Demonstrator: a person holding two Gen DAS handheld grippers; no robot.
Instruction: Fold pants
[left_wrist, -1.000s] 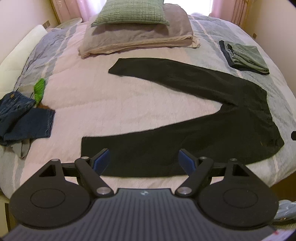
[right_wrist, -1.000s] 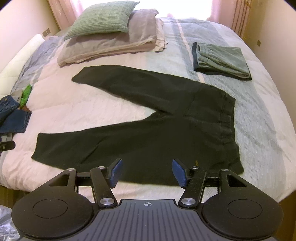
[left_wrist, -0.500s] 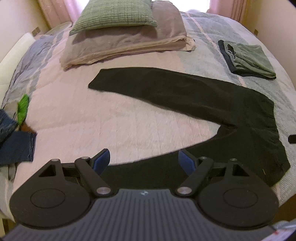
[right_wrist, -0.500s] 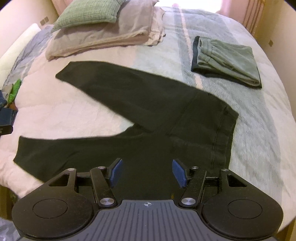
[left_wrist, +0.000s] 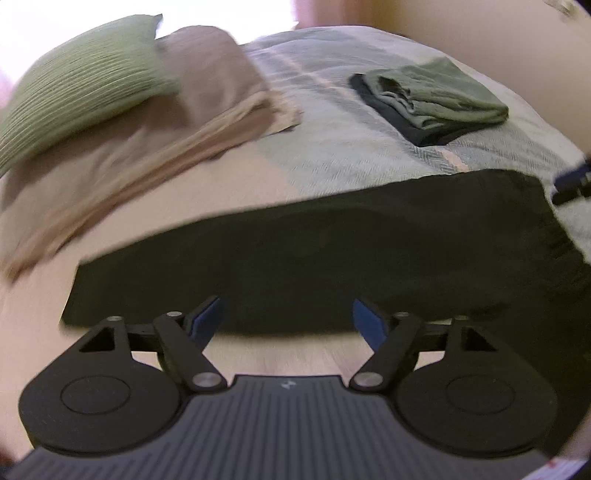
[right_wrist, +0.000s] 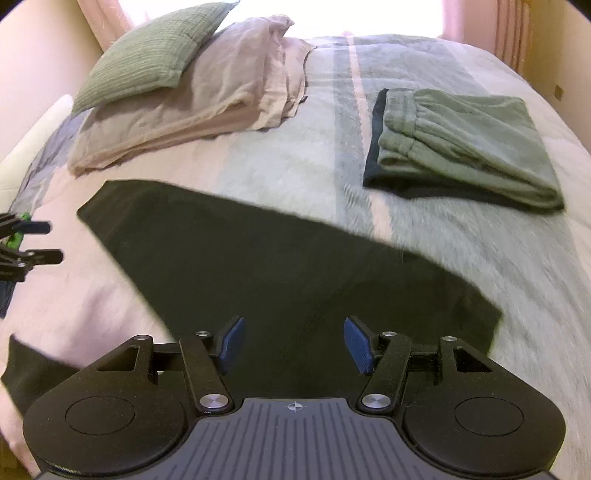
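Observation:
The black pants (left_wrist: 332, 251) lie flat on the bed, legs spread in a V. In the left wrist view the far leg runs across the middle, its cuff at the left. My left gripper (left_wrist: 288, 319) hovers at that leg's near edge; its jaws are closing, the leg's edge shows in the gap and the pads press on nothing. In the right wrist view the pants (right_wrist: 258, 266) fill the centre, and my right gripper (right_wrist: 291, 339) stands open just above the seat area. The near leg (right_wrist: 33, 369) shows at the lower left. The left gripper (right_wrist: 33, 243) shows at the left edge.
A green pillow (right_wrist: 155, 55) rests on beige pillows (right_wrist: 221, 85) at the head of the bed. A folded green garment (right_wrist: 461, 140) lies on a dark one at the far right. The striped bed cover (right_wrist: 277, 155) spreads between them and the pants.
Both grippers have moved forward and down over the bed, from the near leg toward the far leg and seat. The left view has tilted and blurred.

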